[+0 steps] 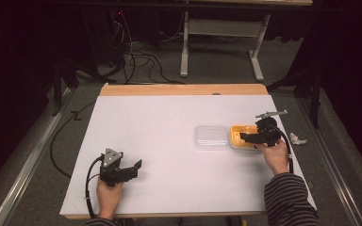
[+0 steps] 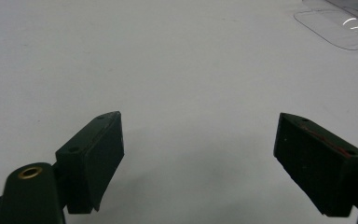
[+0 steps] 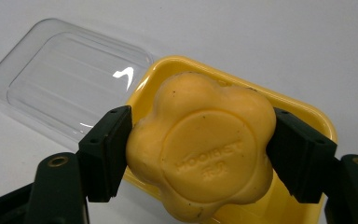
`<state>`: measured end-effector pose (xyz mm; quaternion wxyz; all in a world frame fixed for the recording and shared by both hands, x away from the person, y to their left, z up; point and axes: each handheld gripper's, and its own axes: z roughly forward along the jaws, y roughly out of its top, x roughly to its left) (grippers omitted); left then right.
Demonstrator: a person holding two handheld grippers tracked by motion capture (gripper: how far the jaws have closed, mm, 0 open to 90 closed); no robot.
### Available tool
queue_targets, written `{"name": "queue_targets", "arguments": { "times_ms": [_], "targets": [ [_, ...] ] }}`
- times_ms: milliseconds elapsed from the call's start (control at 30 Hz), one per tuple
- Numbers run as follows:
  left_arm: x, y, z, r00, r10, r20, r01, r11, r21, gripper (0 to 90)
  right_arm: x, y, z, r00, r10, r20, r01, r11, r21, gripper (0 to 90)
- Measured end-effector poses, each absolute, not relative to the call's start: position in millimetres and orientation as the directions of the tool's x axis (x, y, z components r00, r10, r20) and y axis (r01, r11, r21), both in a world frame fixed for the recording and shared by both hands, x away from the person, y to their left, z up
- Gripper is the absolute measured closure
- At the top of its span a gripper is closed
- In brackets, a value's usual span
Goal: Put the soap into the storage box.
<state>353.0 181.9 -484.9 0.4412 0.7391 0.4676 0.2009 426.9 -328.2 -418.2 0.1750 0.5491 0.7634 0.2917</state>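
In the high view, a white-topped counter [image 1: 169,155] with a wooden far edge is seen on a grey carpeted floor [image 1: 217,66], with black cables [image 1: 136,56] and a white-legged table frame [image 1: 221,42] behind it in a dark room. The left hand-held gripper [image 1: 133,169] is held low near the front left, and the right hand-held gripper [image 1: 246,137] is placed over a shallow yellow plastic soap dish [image 1: 239,135], beside which a clear rectangular plastic lid [image 1: 211,137] is laid.

In the left gripper view, the left jaws are spread wide apart over bare counter.

In the right gripper view, a yellow flower-shaped bar of soap [image 3: 203,144] is clamped between the right jaws, above the dish.
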Motion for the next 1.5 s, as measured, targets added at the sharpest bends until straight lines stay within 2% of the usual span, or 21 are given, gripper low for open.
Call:
{"name": "queue_targets", "arguments": {
  "times_ms": [767, 1233, 1500],
  "targets": [
    [352.8, 182.0, -484.9, 0.479, 0.87, -0.117, 0.513, -0.17, 0.842, 16.3, 442.5, -321.2, -439.3, -0.302, 0.953, 0.03, 0.783, 0.23, 0.578, 27.9],
    [352.3, 181.4, -484.8, 0.481, 0.87, -0.11, 0.509, -0.175, 0.843, 16.3, 442.0, -317.5, -440.8, -0.299, 0.954, 0.007, 0.773, 0.238, 0.588, 27.1],
    [352.2, 181.4, -484.8, 0.485, 0.868, -0.109, 0.506, -0.177, 0.844, 16.1, 440.3, -319.2, -442.0, -0.281, 0.959, 0.028, 0.775, 0.21, 0.596, 24.4]
  ]
}}
